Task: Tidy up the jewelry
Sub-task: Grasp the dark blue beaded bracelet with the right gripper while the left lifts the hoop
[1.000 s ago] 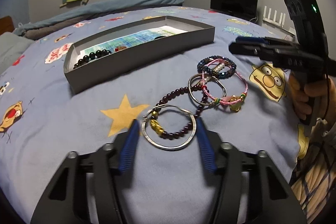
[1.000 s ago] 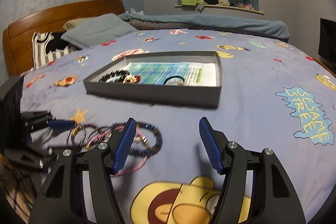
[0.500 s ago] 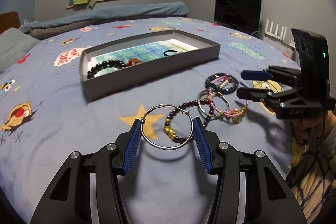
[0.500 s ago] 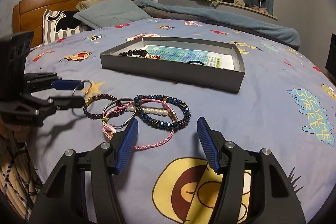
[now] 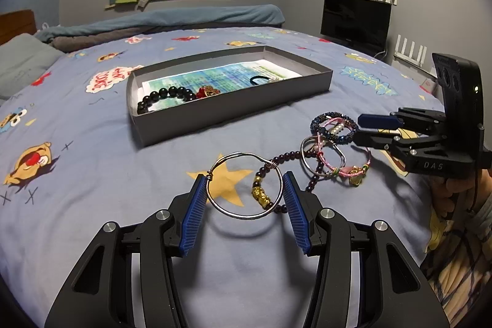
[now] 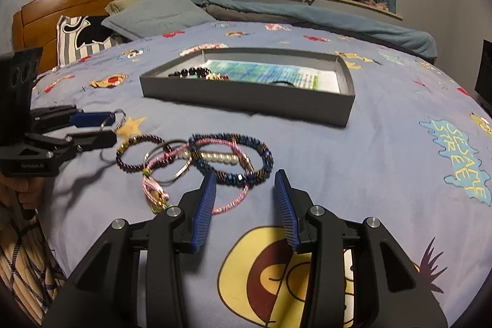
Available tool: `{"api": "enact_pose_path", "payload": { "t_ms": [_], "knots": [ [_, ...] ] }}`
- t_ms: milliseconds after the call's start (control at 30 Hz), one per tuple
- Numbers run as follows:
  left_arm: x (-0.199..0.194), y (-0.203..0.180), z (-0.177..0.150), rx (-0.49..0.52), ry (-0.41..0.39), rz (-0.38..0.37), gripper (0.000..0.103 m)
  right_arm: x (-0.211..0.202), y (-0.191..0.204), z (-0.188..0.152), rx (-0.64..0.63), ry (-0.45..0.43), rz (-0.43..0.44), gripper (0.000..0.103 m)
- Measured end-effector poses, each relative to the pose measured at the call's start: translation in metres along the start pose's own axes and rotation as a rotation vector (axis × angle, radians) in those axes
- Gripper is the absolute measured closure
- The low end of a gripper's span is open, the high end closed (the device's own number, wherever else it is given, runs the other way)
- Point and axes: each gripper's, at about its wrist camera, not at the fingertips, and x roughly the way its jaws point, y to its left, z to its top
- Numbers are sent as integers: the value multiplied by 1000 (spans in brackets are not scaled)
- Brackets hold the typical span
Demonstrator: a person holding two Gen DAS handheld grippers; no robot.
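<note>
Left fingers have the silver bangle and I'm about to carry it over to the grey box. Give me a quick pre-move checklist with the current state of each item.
1. Silver bangle held between both left gripper fingers: ok.
2. Bangle lifted off the bedspread, shadow below it: ok.
3. Bangle free of the dark bead bracelet: cannot tell; they overlap in the left view.
4. Grey box open, with bare floor between the black beads and the black hair tie: ok.
5. Right gripper out of the path: ok, open over the remaining pile, off to the side.
</note>
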Motion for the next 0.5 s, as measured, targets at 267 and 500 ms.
{"api": "enact_pose_path", "payload": {
  "t_ms": [267, 500],
  "knots": [
    [1, -1, 1, 0, 3, 1, 51, 4, -12, 14, 85, -9, 34, 61],
    [2, -3, 2, -3, -1, 4, 51, 9, -37, 24, 177, -5, 7, 67]
  ]
}}
